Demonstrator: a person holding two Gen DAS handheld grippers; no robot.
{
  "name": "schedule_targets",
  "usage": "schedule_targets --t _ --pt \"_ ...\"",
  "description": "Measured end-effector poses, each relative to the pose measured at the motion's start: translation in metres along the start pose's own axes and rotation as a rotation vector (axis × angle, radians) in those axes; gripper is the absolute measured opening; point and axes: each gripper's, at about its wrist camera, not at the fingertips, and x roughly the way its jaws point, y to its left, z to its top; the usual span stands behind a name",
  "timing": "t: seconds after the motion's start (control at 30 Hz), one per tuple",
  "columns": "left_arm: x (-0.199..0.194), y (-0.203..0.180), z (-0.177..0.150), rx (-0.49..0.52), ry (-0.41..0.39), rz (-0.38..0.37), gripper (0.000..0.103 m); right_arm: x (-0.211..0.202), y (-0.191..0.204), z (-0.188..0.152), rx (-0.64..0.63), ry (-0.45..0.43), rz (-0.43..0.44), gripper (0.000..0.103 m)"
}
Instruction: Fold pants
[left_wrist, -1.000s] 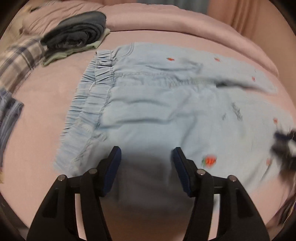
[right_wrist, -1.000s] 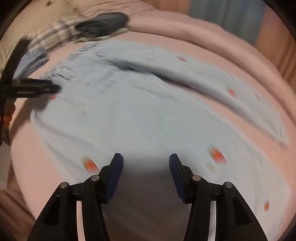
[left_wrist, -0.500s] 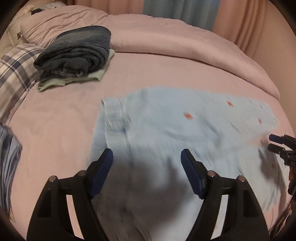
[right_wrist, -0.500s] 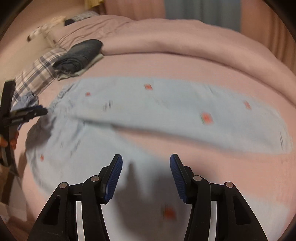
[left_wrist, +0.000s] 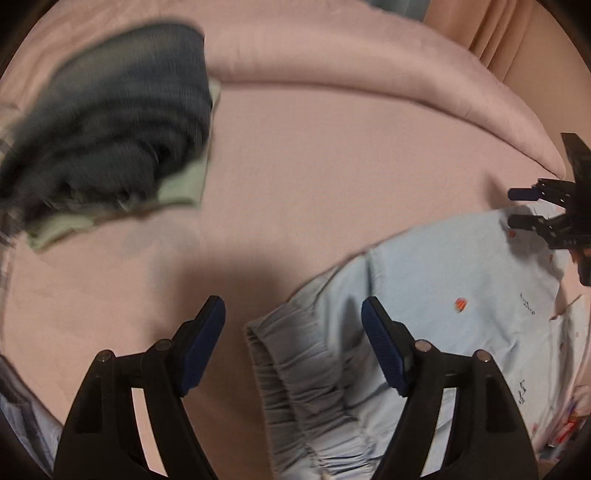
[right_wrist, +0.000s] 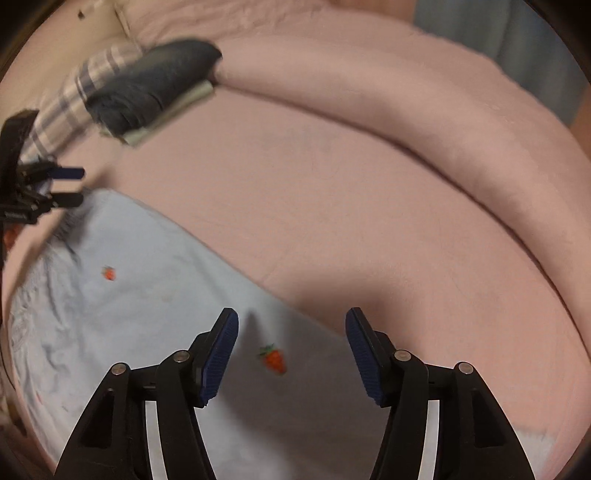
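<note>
Light blue pants (left_wrist: 443, 295) with small strawberry prints lie on the pink bed. In the left wrist view their gathered elastic waistband (left_wrist: 295, 369) sits between and below the fingers of my left gripper (left_wrist: 293, 325), which is open and empty just above it. In the right wrist view the pants (right_wrist: 129, 295) spread across the lower left, and my right gripper (right_wrist: 291, 339) is open and empty over their far edge beside a strawberry print (right_wrist: 274, 360). Each gripper shows in the other's view: the right (left_wrist: 524, 208), the left (right_wrist: 66, 186).
A folded pile of dark clothes on a pale green piece (left_wrist: 110, 129) lies at the back left of the bed, also in the right wrist view (right_wrist: 155, 88). A plaid cloth (right_wrist: 66, 107) lies beside it. A rolled pink duvet (right_wrist: 406, 92) runs along the back.
The pants now lie folded lengthwise, narrower than a second ago. Both grippers have swung toward the far side of the bed. The left one now sits at the waistband.
</note>
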Motion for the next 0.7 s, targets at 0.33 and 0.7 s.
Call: schedule_targets --t 0.33,0.7 --pt "0.007 0.002 0.001 0.041 0.015 -0.064 0.035 0.003 0.025 -0.012 -0.133 0.041 0.032 0.010" --pt "0.019 -0.012 -0.002 0.081 0.044 -0.029 0.066 0.021 0.040 -0.014 -0.064 0.098 -0.069 0.010"
